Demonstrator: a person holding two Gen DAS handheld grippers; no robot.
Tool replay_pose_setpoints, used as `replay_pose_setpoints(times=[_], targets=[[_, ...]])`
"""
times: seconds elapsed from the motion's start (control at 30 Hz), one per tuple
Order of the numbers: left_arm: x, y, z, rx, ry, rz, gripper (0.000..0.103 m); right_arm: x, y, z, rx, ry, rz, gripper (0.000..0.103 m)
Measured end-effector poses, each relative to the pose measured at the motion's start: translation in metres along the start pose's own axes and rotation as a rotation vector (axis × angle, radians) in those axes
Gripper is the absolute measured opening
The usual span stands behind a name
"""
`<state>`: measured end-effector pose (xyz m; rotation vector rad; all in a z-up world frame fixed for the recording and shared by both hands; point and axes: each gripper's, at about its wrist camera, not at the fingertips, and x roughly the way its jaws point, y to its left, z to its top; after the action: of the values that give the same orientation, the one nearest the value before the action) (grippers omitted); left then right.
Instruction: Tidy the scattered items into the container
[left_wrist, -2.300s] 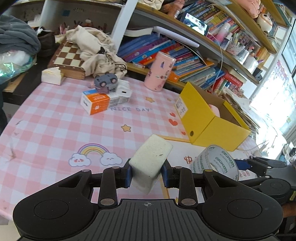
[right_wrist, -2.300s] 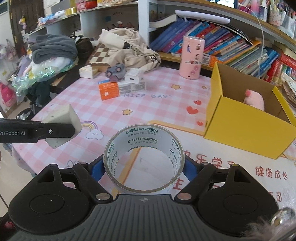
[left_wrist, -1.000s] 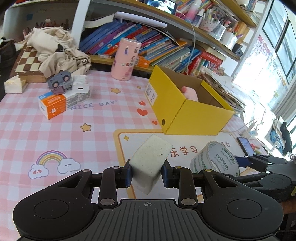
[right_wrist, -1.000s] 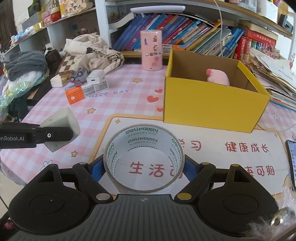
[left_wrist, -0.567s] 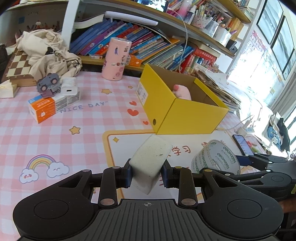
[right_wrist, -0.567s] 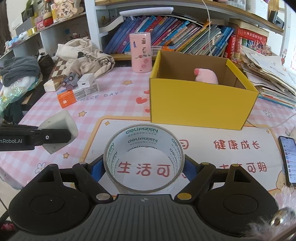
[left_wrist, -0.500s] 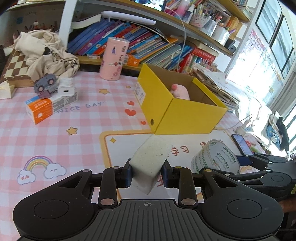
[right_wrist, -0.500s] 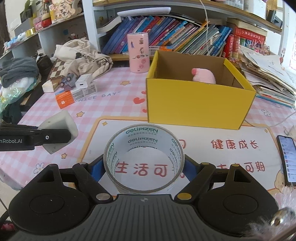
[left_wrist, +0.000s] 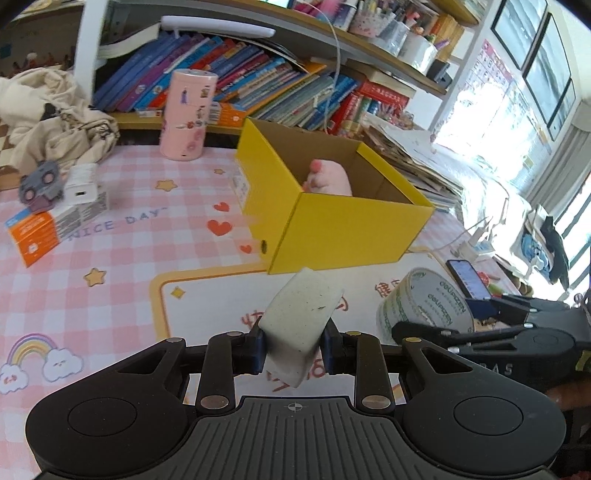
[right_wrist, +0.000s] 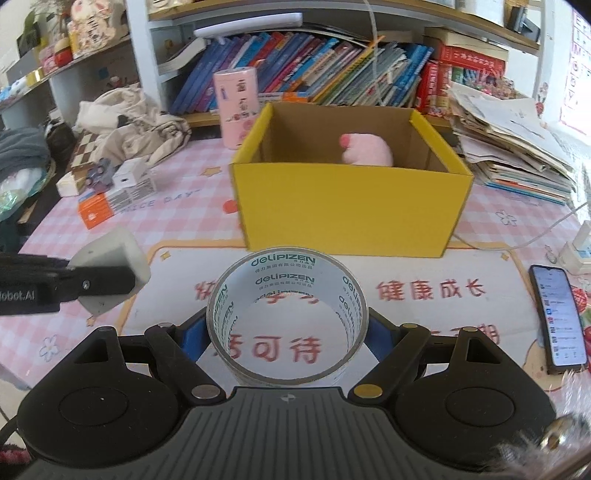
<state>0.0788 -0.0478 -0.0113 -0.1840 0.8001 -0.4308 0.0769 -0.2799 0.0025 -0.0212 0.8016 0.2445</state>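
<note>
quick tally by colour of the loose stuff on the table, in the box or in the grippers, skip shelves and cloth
pink: 2, tall tin, soft toy in the yellow box
white: 2, foam block, charger
clear: 1, tape roll
orange: 1, carton
grey: 1, toy car
black: 1, phone
total: 8

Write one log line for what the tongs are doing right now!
left tongs: shut on sponge | right tongs: shut on tape | both short of box | toy in box
</note>
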Motion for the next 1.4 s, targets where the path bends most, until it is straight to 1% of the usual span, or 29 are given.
replay_pose_setpoints(times=[0.23,0.4,0.57,0.77,0.9,1.1,1.23,1.4], targets=[[0.021,-0.025,0.013,0.043,0.010,-0.017,0.026,0.002,-0.031,0.010,0.022,-0.017,-0.014,0.082],[0.033,-0.044,0.024,0.067,-0.003,-0.029,0.025,0.001,-0.050,0.022,0.004,-0.056,-0.017,0.082],[0.040,-0.062,0.043,0.084,-0.048,-0.032,0.025,-0.006,-0.067,0.038,-0.045,-0.145,-0.018,0.082],[0.047,-0.081,0.064,0.096,-0.097,-0.019,0.025,-0.011,-0.088,0.059,-0.084,-0.231,-0.002,0.082],[0.050,-0.087,0.077,0.090,-0.119,0.002,0.025,-0.010,-0.102,0.074,-0.101,-0.273,0.009,0.082],[0.056,-0.088,0.096,0.079,-0.150,0.050,0.025,0.002,-0.119,0.100,-0.116,-0.298,0.045,0.082],[0.065,-0.084,0.110,0.084,-0.175,0.101,0.025,0.012,-0.125,0.118,-0.134,-0.318,0.071,0.082],[0.084,-0.079,0.126,0.088,-0.176,0.166,0.025,0.032,-0.130,0.140,-0.160,-0.327,0.103,0.082]])
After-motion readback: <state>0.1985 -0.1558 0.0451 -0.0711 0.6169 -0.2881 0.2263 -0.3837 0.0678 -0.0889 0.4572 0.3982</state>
